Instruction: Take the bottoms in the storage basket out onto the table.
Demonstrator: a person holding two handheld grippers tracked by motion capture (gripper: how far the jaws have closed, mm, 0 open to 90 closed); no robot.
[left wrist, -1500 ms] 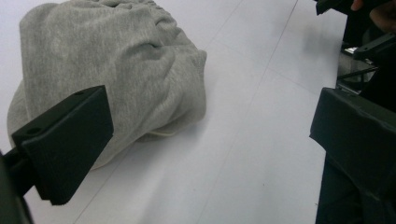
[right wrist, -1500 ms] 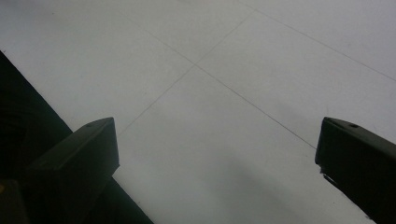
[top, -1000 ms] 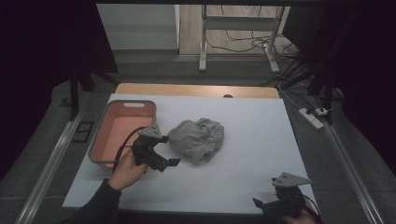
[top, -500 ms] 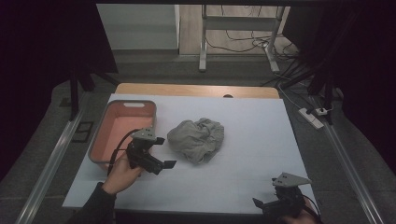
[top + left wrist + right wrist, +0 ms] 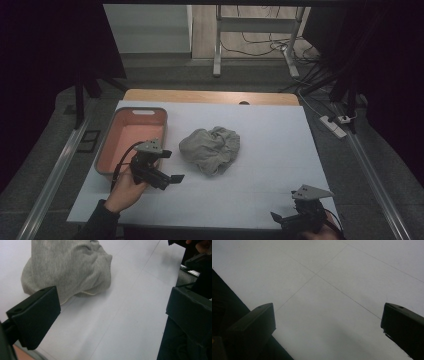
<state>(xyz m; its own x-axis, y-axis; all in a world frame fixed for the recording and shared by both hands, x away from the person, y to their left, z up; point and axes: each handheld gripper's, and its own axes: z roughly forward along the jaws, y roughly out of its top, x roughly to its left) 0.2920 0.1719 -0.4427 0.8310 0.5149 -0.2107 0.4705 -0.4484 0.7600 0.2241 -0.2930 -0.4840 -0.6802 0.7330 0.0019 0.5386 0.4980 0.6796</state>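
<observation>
The left tool [image 5: 167, 176] has drawn back from the grey cloth [image 5: 211, 149] toward the near left of the surface [image 5: 270, 150], beside the pink bin [image 5: 131, 137]; its jaws stand wide with nothing between them. The crumpled cloth lies mid-surface, apart from both tools. The right tool [image 5: 295, 220] sits at the near right edge, jaws wide over bare white surface.

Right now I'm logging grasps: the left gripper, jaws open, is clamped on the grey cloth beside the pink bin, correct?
Not clamped. The left gripper hangs open short of the grey cloth, bare table between them in the left gripper view. The cloth does lie beside the pink bin.
</observation>
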